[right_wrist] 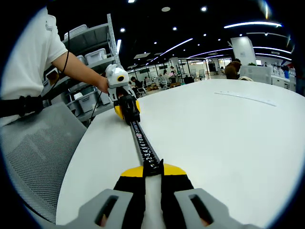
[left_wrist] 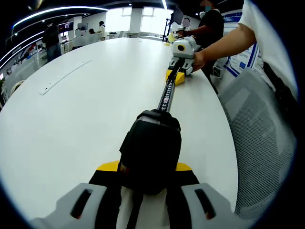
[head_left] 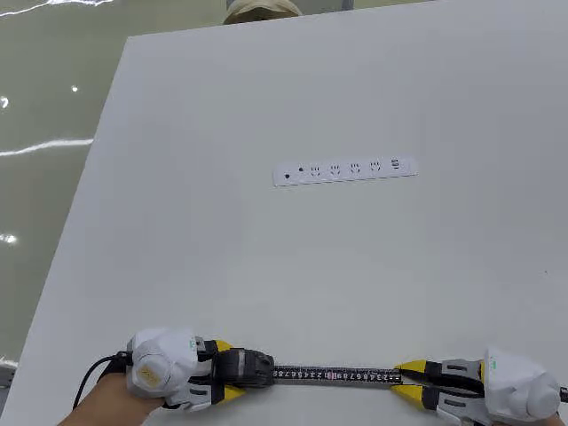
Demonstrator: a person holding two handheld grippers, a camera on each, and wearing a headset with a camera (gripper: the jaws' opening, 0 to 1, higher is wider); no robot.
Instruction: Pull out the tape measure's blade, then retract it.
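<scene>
A black tape measure case (head_left: 246, 367) lies at the near edge of the white table, with my left gripper (head_left: 224, 370) shut on it; in the left gripper view the case (left_wrist: 150, 151) sits between the yellow-tipped jaws. Its dark blade (head_left: 335, 375) with white numbers runs right along the table to my right gripper (head_left: 410, 376), which is shut on the blade's end. In the right gripper view the blade (right_wrist: 143, 145) stretches from the closed jaws (right_wrist: 152, 169) to the case (right_wrist: 129, 113) in the other gripper. The left gripper view shows the blade (left_wrist: 166, 95) reaching the right gripper (left_wrist: 175, 76).
A white power strip (head_left: 344, 169) lies flat in the middle of the table (head_left: 266, 106). A grey mesh chair (left_wrist: 257, 138) stands beside the table's near edge. Other people and shelves are in the room behind.
</scene>
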